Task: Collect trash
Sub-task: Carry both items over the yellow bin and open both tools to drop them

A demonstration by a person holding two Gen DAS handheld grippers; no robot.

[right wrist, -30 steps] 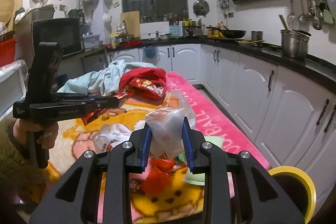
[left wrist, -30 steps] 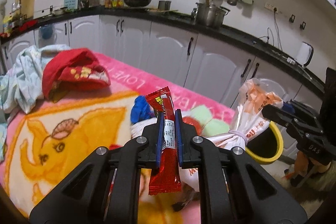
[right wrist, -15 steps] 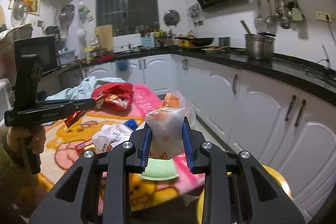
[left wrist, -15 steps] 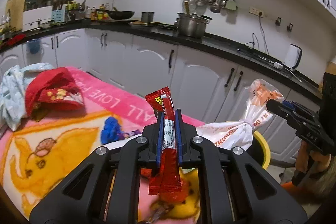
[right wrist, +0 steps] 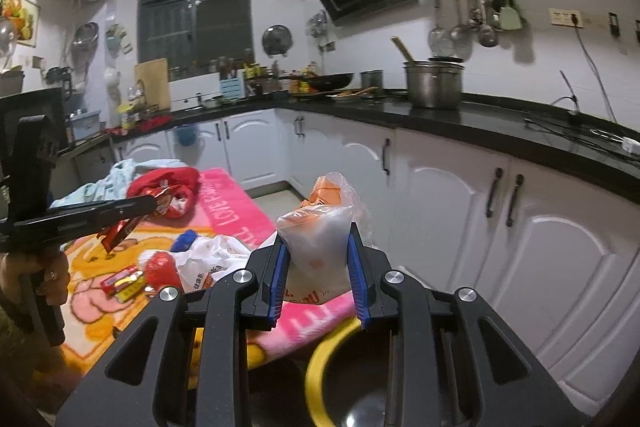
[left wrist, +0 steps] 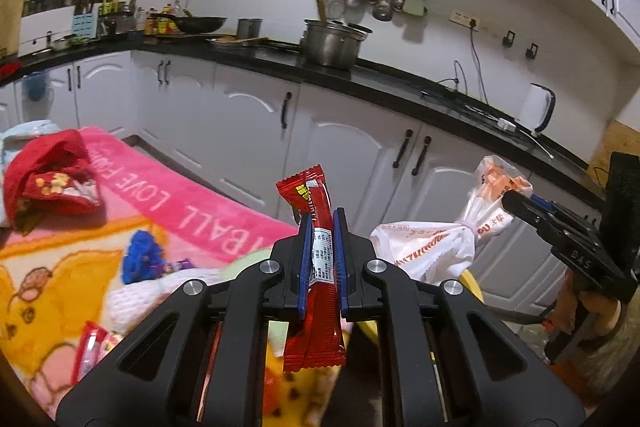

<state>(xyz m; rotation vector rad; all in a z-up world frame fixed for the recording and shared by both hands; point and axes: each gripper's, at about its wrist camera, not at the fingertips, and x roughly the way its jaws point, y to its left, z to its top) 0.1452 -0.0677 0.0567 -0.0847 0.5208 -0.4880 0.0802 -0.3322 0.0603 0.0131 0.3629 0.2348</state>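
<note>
Two grabs going: left gripper (left wrist: 323, 259) pinched tight on a glossy red wrapper (left wrist: 316, 267), right gripper (right wrist: 318, 263) squeezing a crinkly knotted plastic bag (right wrist: 320, 247) over the yellow-rimmed bin (right wrist: 320, 359) beside the fuzzy pink blanket (right wrist: 240, 211).

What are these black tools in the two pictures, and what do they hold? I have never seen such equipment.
No robot here: a person holds a two-finger gripper in each hand, and each gripper carries a camera looking along its fingers. One picture comes from the left gripper, shut on a red snack wrapper. The other comes from the right gripper, shut on a tied plastic bag. Each camera also sees the other gripper from the side. On the pink blanket lie a white bag, small wrappers, a red cloth and a blue scrap. Below the right gripper is a yellow-rimmed bin, probably for the trash.
</note>
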